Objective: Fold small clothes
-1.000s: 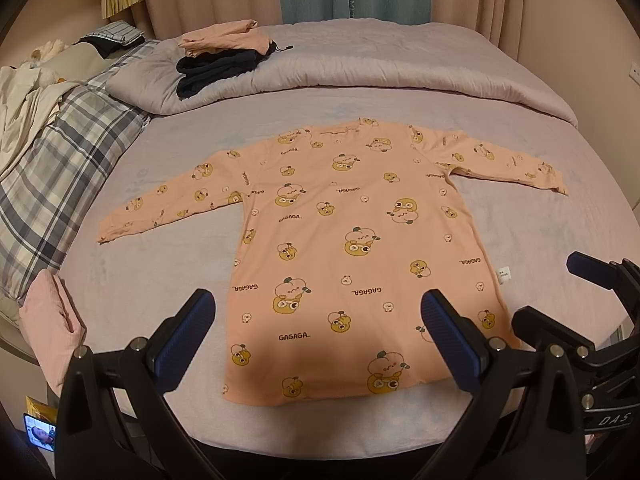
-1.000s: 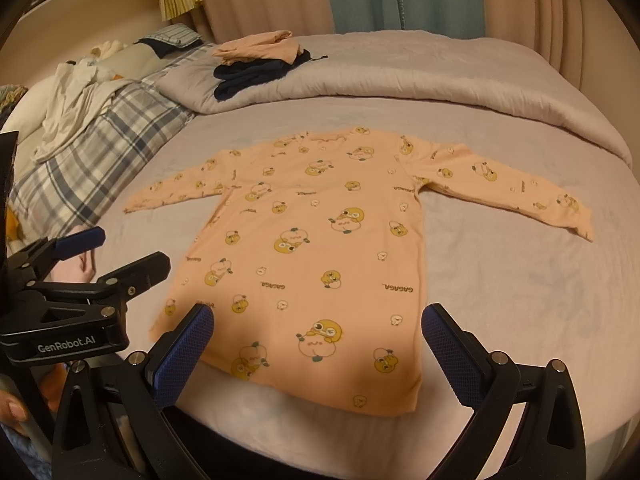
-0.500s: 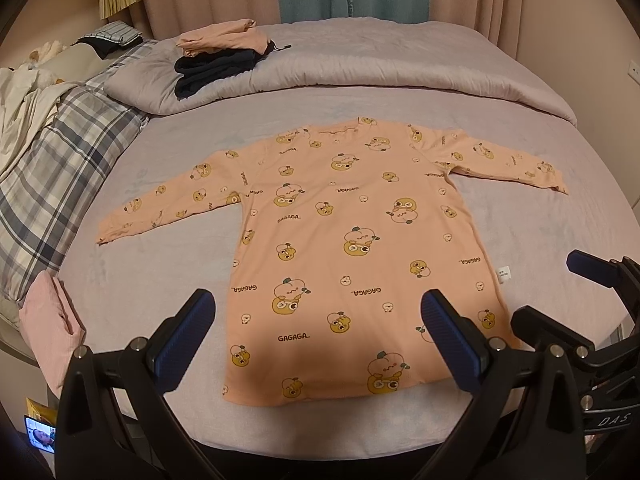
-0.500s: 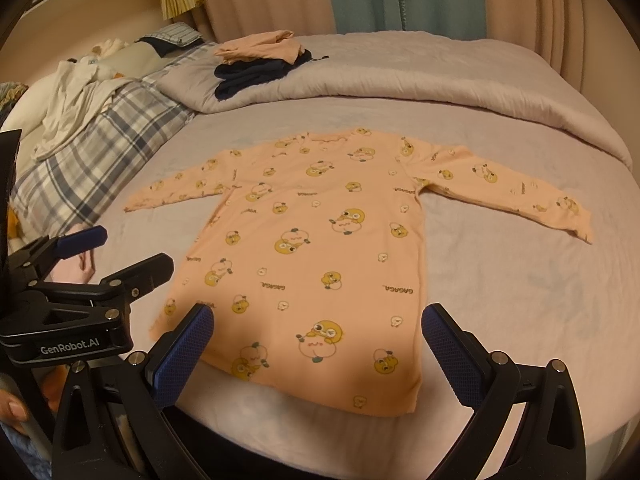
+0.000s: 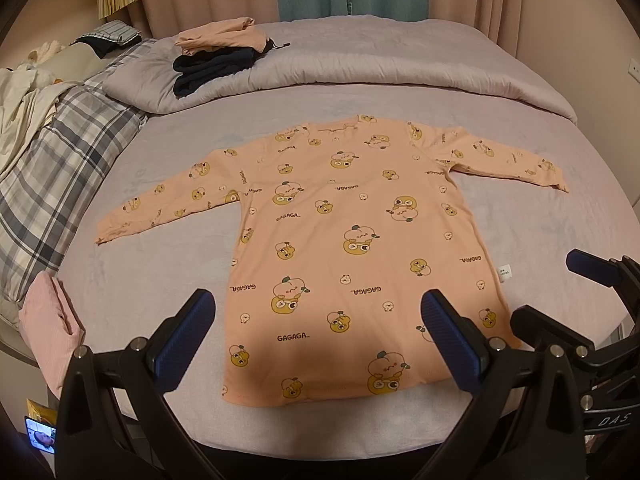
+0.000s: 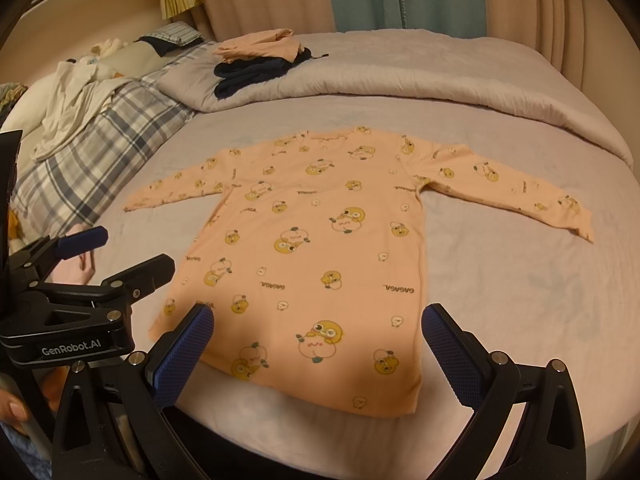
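Note:
A small peach long-sleeved shirt (image 5: pixel 344 240) with cartoon prints lies flat on the bed, both sleeves spread out, hem nearest me; it also shows in the right wrist view (image 6: pixel 320 248). My left gripper (image 5: pixel 318 320) is open and empty, hovering above the hem. My right gripper (image 6: pixel 318 332) is open and empty, also above the hem. The right gripper shows at the right edge of the left wrist view (image 5: pixel 560 296). The left gripper shows at the left of the right wrist view (image 6: pixel 116 256).
A pile of folded clothes (image 5: pixel 216 56) sits on the rolled grey duvet (image 5: pixel 400 68) at the back. A plaid blanket (image 5: pixel 52 168) and white cloth lie at the left. A folded pink cloth (image 5: pixel 48 328) lies at the bed's left front edge.

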{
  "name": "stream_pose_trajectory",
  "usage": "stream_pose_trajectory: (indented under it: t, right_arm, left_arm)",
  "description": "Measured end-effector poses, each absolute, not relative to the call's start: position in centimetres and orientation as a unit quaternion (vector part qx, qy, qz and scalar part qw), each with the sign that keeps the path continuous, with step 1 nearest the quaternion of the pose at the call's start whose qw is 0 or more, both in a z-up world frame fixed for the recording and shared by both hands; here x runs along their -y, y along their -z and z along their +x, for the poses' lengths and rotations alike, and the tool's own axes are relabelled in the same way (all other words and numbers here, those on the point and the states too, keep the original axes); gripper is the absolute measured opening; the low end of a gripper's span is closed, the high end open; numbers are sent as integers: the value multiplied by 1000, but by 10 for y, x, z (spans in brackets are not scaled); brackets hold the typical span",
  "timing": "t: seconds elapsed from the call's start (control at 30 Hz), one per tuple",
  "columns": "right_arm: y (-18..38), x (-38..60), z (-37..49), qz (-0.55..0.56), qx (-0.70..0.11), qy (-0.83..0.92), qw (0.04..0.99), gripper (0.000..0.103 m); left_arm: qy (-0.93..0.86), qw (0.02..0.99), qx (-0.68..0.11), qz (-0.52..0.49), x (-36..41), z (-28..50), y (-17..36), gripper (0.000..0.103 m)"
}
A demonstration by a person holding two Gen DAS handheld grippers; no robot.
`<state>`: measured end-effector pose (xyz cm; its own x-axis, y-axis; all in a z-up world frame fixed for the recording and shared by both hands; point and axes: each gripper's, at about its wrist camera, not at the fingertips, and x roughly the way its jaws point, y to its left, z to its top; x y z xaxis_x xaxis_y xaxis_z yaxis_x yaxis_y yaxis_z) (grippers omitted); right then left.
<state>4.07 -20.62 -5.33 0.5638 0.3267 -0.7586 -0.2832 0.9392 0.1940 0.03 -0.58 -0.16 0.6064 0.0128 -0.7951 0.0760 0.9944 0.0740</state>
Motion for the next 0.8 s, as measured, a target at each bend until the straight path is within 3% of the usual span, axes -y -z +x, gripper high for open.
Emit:
stream_pose_trajectory:
  t: [0.5, 0.8]
  right_arm:
    - [54, 206, 41, 26, -435, -172, 884, 103]
    - [66, 210, 46, 38, -441, -161, 882, 103]
  left_arm:
    - [18, 894, -445, 48, 7, 1, 4, 103]
    - [27, 880, -474, -5, -3, 14, 25, 103]
